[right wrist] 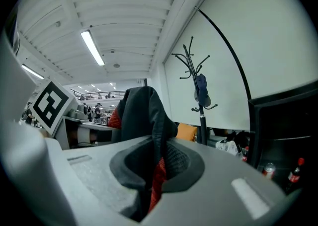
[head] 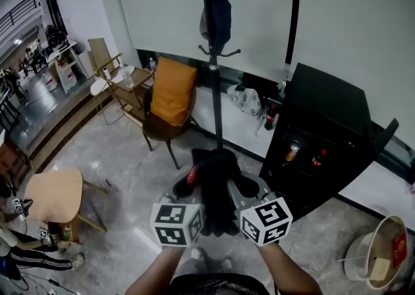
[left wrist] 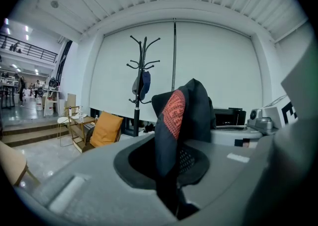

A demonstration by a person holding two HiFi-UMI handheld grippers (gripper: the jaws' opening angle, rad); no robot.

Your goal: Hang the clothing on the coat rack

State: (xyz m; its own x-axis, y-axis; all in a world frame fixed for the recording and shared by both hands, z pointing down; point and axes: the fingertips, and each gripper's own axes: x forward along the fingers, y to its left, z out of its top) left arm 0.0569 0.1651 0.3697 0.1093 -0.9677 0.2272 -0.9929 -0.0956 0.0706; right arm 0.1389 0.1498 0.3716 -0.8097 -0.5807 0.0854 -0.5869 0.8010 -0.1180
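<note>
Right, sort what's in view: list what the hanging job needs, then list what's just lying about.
For the job:
black garment with a red patch, clamped in both the left gripper and the right gripper
coat rack

Lying about:
orange-cushioned chair
black cabinet
round wooden stool
white bucket
dark blue item hanging on the rack

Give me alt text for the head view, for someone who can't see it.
The left claw and right claw, side by side, grip a black garment with red trim, facing a black coat rack with a dark item hanging on it. An orange chair stands left of the rack, a black cabinet right.
</note>
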